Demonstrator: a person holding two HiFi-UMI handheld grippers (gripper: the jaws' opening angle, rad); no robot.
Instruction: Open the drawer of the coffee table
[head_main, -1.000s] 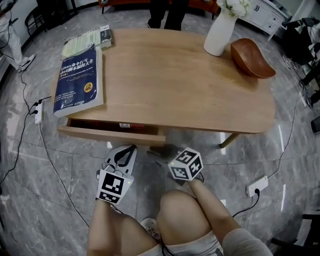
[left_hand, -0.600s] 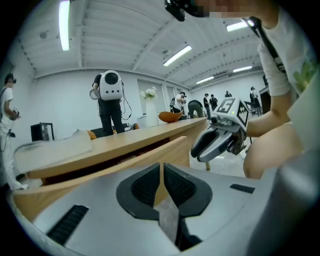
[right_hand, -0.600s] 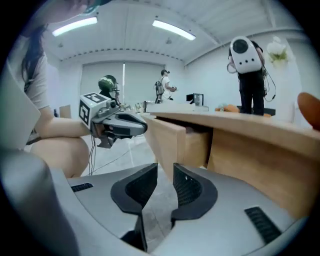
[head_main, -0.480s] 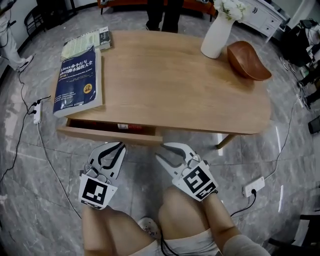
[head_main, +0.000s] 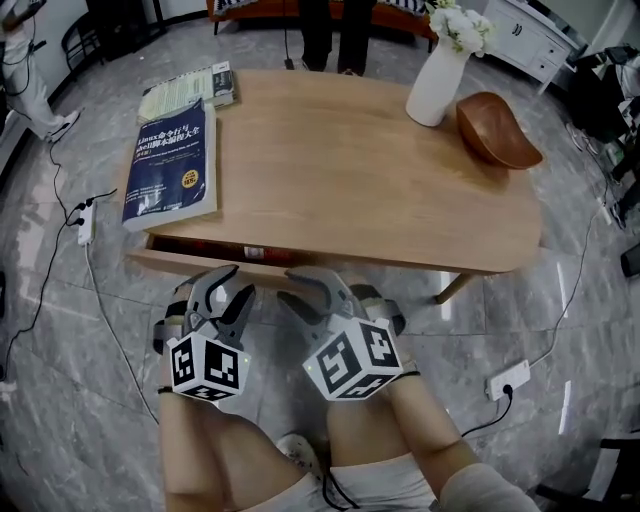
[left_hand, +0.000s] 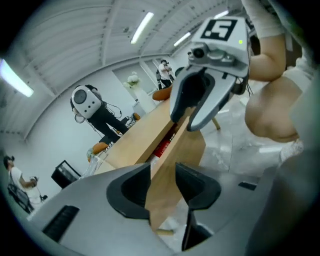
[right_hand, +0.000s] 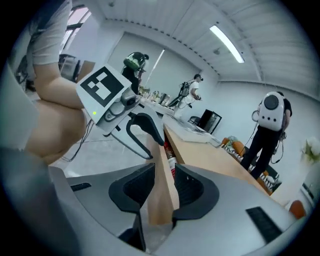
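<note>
The wooden coffee table has its drawer front pulled out a little, and a red item shows in the gap. My left gripper reaches the drawer front near its middle. Its jaws have just been opening, and in the left gripper view the left gripper straddles the drawer front. My right gripper sits just to the right. In the right gripper view the right gripper also has the drawer front between its pads, with hardly any gap visible.
A blue book and a second book lie on the table's left end, with a white vase and a wooden bowl at the right. Power strips and cables lie on the floor. A person's legs stand beyond the table.
Both grippers have risen from near my knees to the drawer front and rolled upright. The left jaws went from shut to spread. The drawer stands as before.
</note>
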